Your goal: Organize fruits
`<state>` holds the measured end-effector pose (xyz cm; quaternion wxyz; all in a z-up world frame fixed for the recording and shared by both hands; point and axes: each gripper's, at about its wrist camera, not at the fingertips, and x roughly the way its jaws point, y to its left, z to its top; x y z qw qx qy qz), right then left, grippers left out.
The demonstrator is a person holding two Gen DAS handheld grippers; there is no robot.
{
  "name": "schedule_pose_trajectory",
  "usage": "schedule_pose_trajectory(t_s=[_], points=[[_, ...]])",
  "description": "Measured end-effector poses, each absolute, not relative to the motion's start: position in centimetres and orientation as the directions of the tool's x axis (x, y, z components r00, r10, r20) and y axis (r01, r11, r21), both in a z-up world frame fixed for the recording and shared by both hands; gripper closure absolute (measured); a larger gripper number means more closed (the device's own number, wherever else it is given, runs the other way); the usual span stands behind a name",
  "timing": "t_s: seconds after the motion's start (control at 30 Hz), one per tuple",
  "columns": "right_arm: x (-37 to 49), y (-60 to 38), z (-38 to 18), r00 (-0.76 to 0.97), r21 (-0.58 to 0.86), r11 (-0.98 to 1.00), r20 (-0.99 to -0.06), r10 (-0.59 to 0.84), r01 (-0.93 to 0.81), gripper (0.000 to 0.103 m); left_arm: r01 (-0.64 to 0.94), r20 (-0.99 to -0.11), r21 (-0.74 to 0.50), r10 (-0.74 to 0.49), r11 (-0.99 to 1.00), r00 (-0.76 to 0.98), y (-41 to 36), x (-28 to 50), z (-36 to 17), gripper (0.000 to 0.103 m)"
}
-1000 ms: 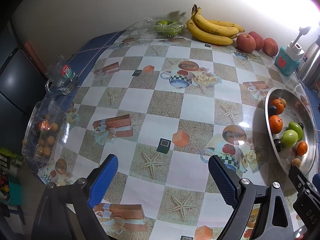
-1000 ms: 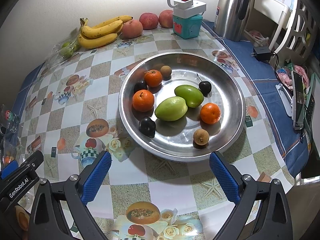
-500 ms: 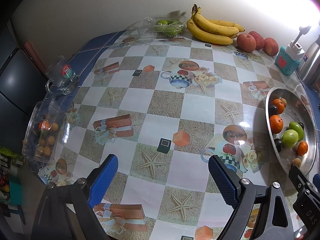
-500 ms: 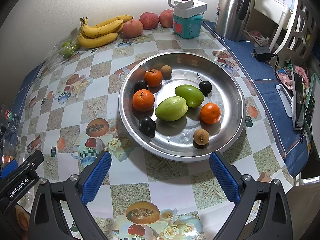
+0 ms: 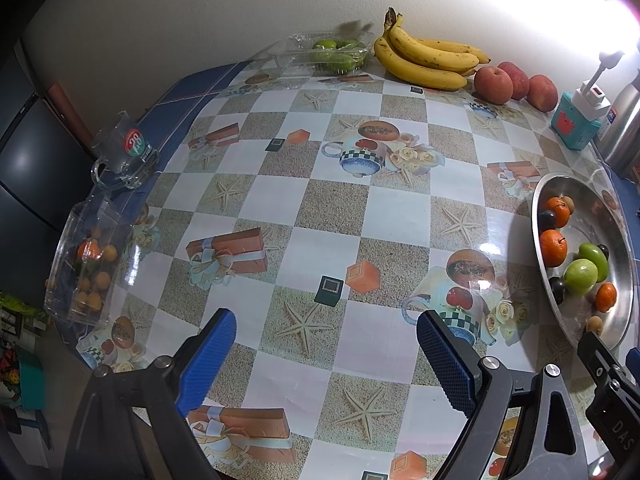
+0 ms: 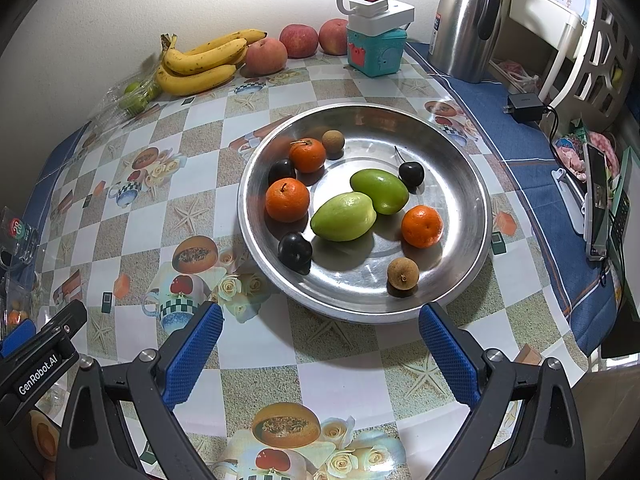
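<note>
A steel bowl [image 6: 460, 168] holds three oranges [image 6: 287, 205], two green mangoes [image 6: 344, 216], dark plums [image 6: 295, 249], a cherry and two longans [image 6: 402, 273]. The bowl also shows at the right of the left wrist view [image 5: 624, 280]. Bananas [image 5: 424, 56] and red apples [image 5: 494, 85] lie by the wall. My right gripper [image 6: 320, 344] is open and empty, just in front of the bowl. My left gripper [image 5: 324, 352] is open and empty above the tablecloth, left of the bowl.
A clear box of green fruit [image 5: 332, 52] sits at the back. A clear box of small orange fruit [image 5: 86, 268] and a glass mug [image 5: 124, 152] stand at the table's left edge. A teal power strip box [image 6: 376, 52], steel thermos [image 6: 464, 20] and charger [image 6: 524, 105] are at the right.
</note>
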<state>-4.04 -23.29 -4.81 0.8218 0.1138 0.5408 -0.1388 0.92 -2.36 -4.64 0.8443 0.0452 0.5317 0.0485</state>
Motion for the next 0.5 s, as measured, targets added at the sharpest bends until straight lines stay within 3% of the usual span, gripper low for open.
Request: schedule_pose_trajectory(t_s=[0.5], points=[[-4.03,-23.19,-4.88,0.375,0.036,0.935,-0.921,-0.106,0.352,0.004,-0.035,-0.895,0.129,0.132,0.991,0.426,-2.34,0.98,-4.71,0.009]])
